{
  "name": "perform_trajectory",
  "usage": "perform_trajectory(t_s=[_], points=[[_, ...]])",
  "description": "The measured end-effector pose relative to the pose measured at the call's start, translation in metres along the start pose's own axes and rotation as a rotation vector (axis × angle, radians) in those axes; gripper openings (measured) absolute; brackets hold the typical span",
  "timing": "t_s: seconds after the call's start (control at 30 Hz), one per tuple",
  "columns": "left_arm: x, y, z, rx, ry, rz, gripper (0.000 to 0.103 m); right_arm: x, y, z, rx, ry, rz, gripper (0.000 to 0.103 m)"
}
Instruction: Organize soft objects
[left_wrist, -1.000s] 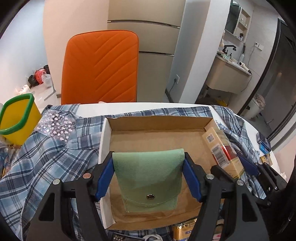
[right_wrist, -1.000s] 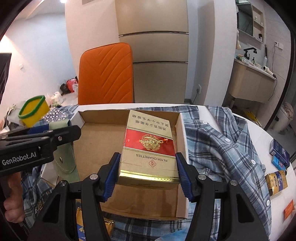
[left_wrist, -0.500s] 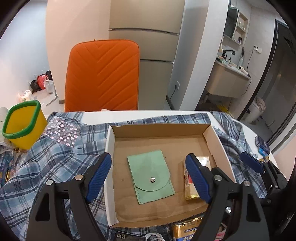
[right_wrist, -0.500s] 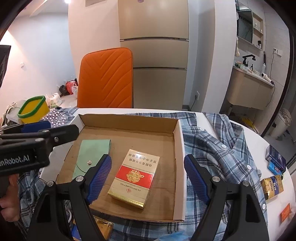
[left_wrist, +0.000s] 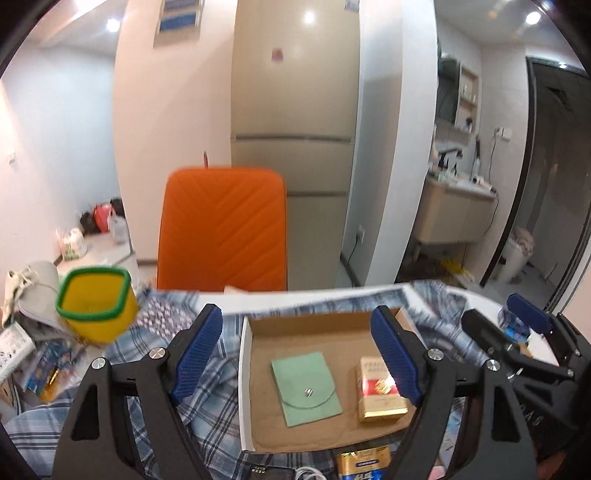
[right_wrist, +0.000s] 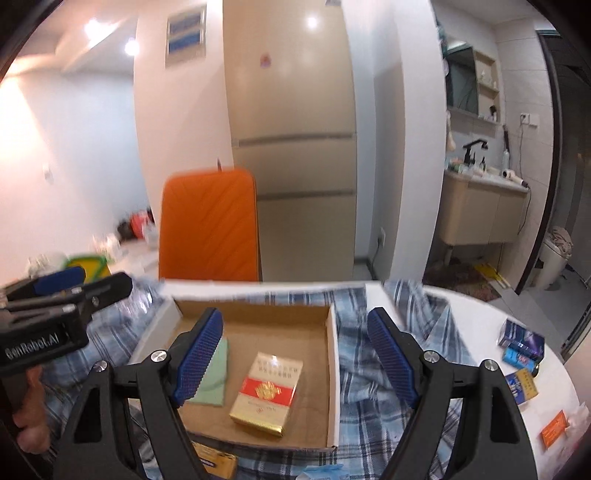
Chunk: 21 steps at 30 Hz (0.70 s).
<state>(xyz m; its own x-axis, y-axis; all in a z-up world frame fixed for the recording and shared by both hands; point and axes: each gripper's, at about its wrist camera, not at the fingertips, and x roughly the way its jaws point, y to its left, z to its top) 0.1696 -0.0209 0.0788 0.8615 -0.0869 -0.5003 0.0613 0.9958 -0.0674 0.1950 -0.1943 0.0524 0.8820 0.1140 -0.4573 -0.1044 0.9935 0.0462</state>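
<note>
A flat green snap pouch (left_wrist: 306, 387) lies in the left half of a shallow cardboard box (left_wrist: 317, 325). A red-and-gold cigarette pack (left_wrist: 380, 391) lies beside it on the right. The box rests on a blue plaid shirt (left_wrist: 155, 369) spread over the table. My left gripper (left_wrist: 296, 310) hovers above the box with its jaws opening and nothing between them. In the right wrist view my right gripper (right_wrist: 295, 314) stands open and empty over the pack (right_wrist: 267, 391), and the pouch (right_wrist: 214, 373) is partly hidden behind its left finger.
A yellow cup with a green rim (left_wrist: 96, 306) stands at the table's left among clutter. An orange chair (left_wrist: 221, 229) is behind the table. Several small packs (right_wrist: 521, 347) lie at the right edge. A gold pack (left_wrist: 364, 461) sits in front of the box.
Both grippers let go: the pouch and the cigarette pack now lie in the box. Both hands have risen and pulled back, and the view tilts up toward the room.
</note>
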Motion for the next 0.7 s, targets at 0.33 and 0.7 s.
perform_trajectory(t_s=[0.33, 0.7], points=[[-0.065, -0.005, 0.011, -0.002, -0.276, -0.005, 0.102, -0.075, -0.01, 0.03, 0.004, -0.225, 0.001, 0.103], [-0.129, -0.011, 0.014, 0.009, -0.499, 0.034, 0.102, -0.151, 0.0, 0.039, -0.028, -0.397, -0.031, 0.103]])
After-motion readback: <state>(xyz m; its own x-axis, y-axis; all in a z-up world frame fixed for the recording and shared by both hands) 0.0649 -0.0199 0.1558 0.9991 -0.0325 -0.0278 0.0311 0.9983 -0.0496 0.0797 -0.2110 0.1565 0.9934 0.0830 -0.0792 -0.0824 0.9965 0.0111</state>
